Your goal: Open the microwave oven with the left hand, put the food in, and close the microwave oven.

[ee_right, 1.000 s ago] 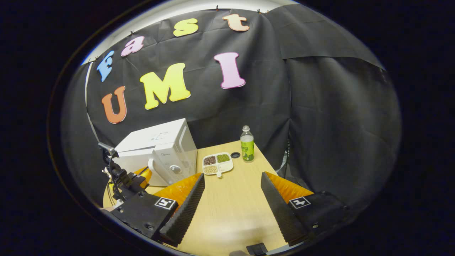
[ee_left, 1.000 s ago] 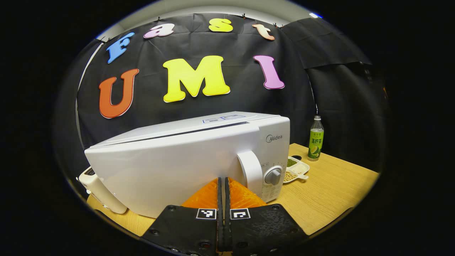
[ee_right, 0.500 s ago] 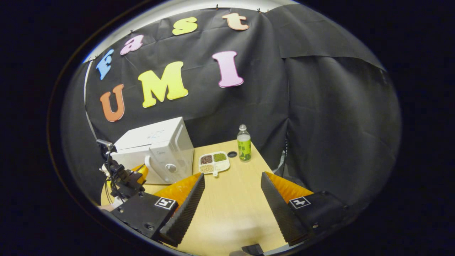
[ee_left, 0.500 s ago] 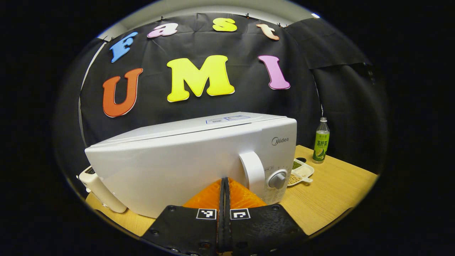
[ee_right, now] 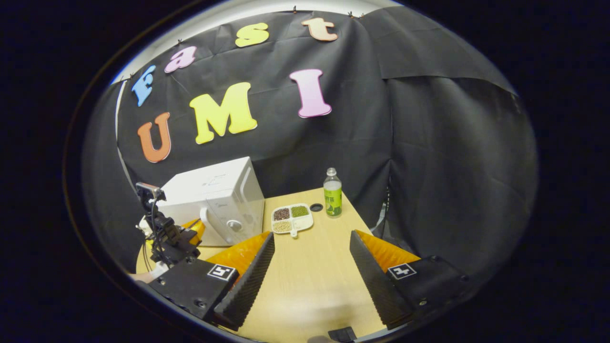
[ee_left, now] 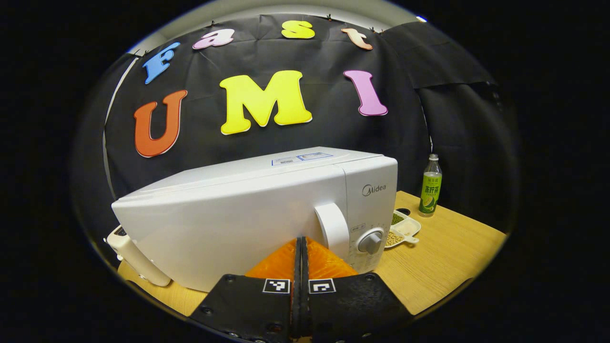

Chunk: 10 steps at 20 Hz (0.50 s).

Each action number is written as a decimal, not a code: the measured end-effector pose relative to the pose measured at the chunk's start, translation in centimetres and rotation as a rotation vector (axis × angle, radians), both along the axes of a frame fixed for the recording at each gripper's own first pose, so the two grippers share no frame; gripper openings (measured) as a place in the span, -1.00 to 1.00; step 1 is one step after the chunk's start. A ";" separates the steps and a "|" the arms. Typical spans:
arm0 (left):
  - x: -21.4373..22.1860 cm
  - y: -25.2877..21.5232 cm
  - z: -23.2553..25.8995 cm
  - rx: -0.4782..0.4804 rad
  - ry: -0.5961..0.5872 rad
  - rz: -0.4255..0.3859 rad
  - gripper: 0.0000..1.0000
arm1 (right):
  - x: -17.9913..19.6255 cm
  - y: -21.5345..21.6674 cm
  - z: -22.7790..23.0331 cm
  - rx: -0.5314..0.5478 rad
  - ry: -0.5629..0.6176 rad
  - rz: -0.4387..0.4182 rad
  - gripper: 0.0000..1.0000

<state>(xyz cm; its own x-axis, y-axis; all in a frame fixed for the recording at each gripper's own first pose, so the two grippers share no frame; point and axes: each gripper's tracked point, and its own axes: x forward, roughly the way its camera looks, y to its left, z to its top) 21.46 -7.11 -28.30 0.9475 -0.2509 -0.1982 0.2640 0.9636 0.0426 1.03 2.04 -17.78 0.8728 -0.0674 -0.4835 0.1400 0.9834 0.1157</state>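
Setting: wooden table (ee_right: 310, 276) in a booth hung with black cloth.
Microwave oven: white microwave oven (ee_left: 248, 209) stands at the table's left end; its door lies flush with the body, so it reads as closed.
Door handle: white handle (ee_left: 329, 228) sits just left of the control knob (ee_left: 371, 242).
Food: divided tray of beans (ee_right: 291, 219) rests on the table, just right of the oven and outside it.
Progress: judged at the very start; opening, loading and closing all remain.
Left gripper: left gripper (ee_left: 300, 247), fingers pressed together with nothing between them, points at the door face just left of the handle.
Right gripper: right gripper (ee_right: 312, 271), fingers spread wide and empty, hangs over bare table short of the tray.
Surroundings: green-labelled bottle (ee_right: 332, 193) and a dark cap (ee_right: 315, 207) stand behind the tray; a small white appliance (ee_left: 133, 255) lies left of the oven.
Obstruction: none apparent between gripper and handle.
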 end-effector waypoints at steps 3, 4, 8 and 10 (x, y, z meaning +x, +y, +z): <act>-1.3 1.1 1.2 0.011 -0.012 0.022 -0.99 | 0.0 0.4 0.3 -0.003 -0.010 0.012 1.00; -1.6 1.1 1.2 0.013 -0.005 0.016 -0.92 | 0.0 0.6 0.4 -0.003 -0.014 0.016 1.00; -4.6 2.3 2.3 0.042 -0.025 0.009 0.92 | -0.5 1.7 0.4 -0.006 -0.021 0.041 1.00; -6.2 3.1 2.7 0.053 -0.028 0.018 0.92 | -1.1 2.4 0.5 -0.013 -0.026 0.058 0.83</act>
<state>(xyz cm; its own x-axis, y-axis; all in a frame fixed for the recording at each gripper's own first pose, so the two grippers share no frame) 15.29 -4.01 -25.60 0.9571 -0.2233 -0.1845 0.2445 0.9644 0.1012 -0.03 4.47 -17.28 0.8877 -0.0228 -0.4598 0.0801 0.9912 0.1055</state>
